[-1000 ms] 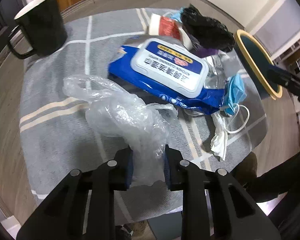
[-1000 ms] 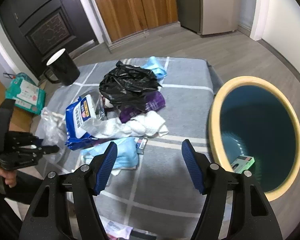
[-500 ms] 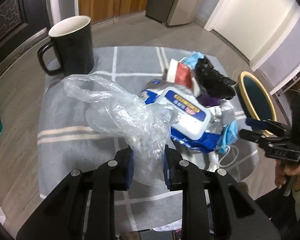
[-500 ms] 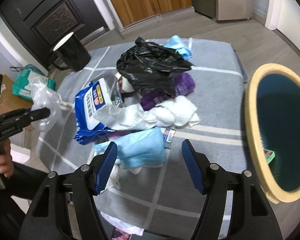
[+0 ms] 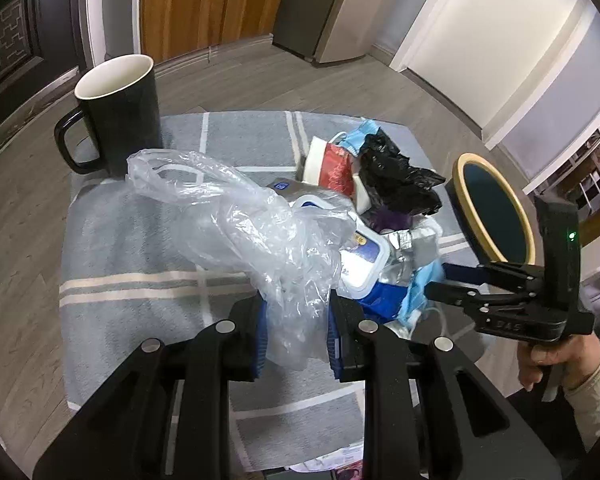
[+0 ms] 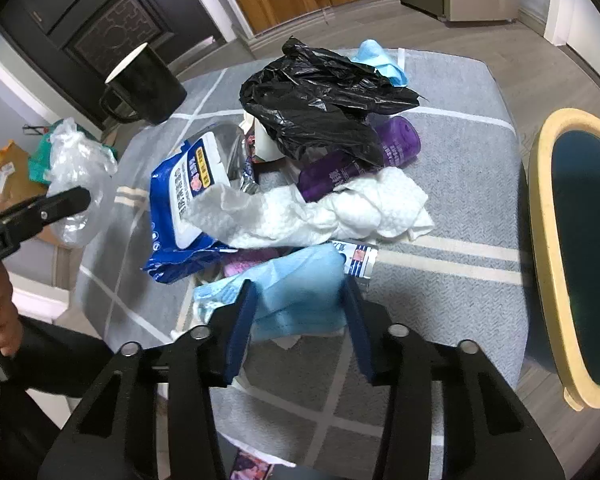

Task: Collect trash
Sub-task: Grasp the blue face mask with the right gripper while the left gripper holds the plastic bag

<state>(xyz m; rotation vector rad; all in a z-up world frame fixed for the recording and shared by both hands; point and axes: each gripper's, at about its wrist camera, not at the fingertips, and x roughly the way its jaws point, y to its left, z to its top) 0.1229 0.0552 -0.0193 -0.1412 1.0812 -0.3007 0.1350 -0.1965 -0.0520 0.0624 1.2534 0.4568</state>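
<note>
Left wrist view: my left tool point(image 5: 296, 332) grips the clear plastic bag point(image 5: 252, 220) above the grey-clothed counter point(image 5: 140, 248). My right tool point(image 6: 300, 316), just closing, straddles the blue face mask point(image 6: 300, 292); wood floor surrounds.

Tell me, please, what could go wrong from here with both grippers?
1. The left gripper pinches only one end of the clear bag; it may slip out.
2. The right gripper has been closing around the blue mask, which lies partly under the white tissue; lifting could drag the tissue off the table.
</note>
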